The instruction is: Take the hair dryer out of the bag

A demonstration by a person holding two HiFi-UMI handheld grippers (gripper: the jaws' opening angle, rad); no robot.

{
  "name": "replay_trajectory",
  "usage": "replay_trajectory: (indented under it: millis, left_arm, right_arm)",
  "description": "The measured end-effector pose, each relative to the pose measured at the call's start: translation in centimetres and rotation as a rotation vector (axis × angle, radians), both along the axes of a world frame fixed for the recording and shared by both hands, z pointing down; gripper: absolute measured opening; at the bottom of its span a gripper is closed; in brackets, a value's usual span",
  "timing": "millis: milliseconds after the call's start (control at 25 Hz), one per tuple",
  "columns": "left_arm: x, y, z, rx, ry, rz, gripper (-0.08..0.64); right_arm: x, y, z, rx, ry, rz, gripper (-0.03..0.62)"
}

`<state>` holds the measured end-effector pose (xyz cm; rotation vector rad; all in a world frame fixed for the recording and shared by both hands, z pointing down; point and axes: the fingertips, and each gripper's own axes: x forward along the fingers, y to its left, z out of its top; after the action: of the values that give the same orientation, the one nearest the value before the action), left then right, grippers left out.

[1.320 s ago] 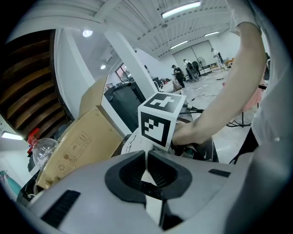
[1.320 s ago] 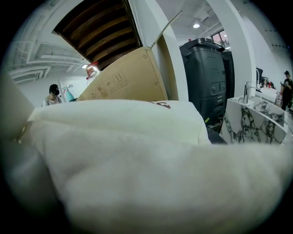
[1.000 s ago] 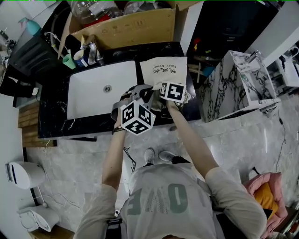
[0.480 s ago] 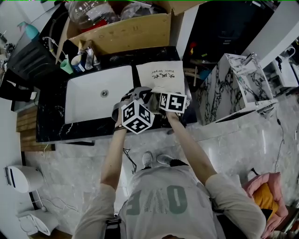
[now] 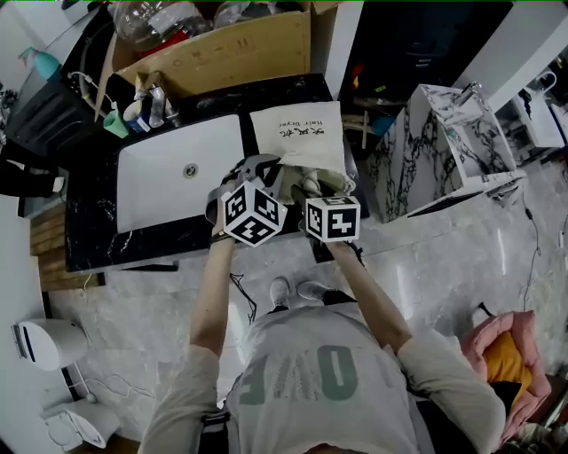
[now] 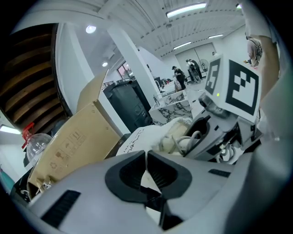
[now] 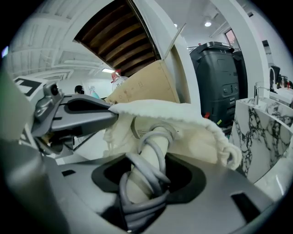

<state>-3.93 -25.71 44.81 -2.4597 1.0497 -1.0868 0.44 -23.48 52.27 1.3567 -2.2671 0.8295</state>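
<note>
Cloth bag (image 5: 302, 133) holds hair dryer (image 7: 138, 188); right tongs (image 7: 149, 176) grip its handle.

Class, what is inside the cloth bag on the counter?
A hair dryer's cream handle, wound with grey cord, pokes out of the bag at its mouth. The dryer's head and anything deeper inside are covered by the cloth.

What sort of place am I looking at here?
Probably a mock bathroom corner inside a large hall: a white sink in a black marble counter with toiletry bottles beside it, yet a cardboard box behind and strip lights on a high ceiling.
</note>
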Motion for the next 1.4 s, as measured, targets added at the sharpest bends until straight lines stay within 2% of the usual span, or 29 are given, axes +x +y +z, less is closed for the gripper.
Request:
replay_trajectory:
  millis: [160, 560, 800, 1000, 1200, 1400]
  left_arm:
    - [0.3, 0.3, 0.1, 0.003, -0.010, 0.003, 0.040]
    - [0.5, 0.2, 0.4, 0.014, -0.033, -0.010, 0.040]
    - [0.2, 0.3, 0.7, 0.000, -0.042, -0.018, 0.040]
    - [0.5, 0.5, 0.7, -0.021, -0.001, -0.027, 0.040]
    - [0.7, 0.8, 1.3, -0.034, -0.014, -0.015, 0.040]
    - [0.7, 1.0, 2.5, -0.067, -0.039, -0.011, 0.040]
  right_arm:
    - [1.1, 3.1, 0.3, 0.013, 0.015, -0.056, 0.249]
    - [3.5, 9.2, 0.7, 0.040, -0.042, -0.165, 0.249]
    - [4.7, 11.4, 0.2, 0.054, -0.073, -0.184, 0.249]
    - [5.3, 12.9, 0.1, 0.047, -0.076, -0.189, 0.249]
    - [5.7, 13.7, 0.5, 0.040, -0.060, -0.185, 0.249]
    - [6.0, 13.6, -0.8, 0.067, -0.095, -0.159, 0.249]
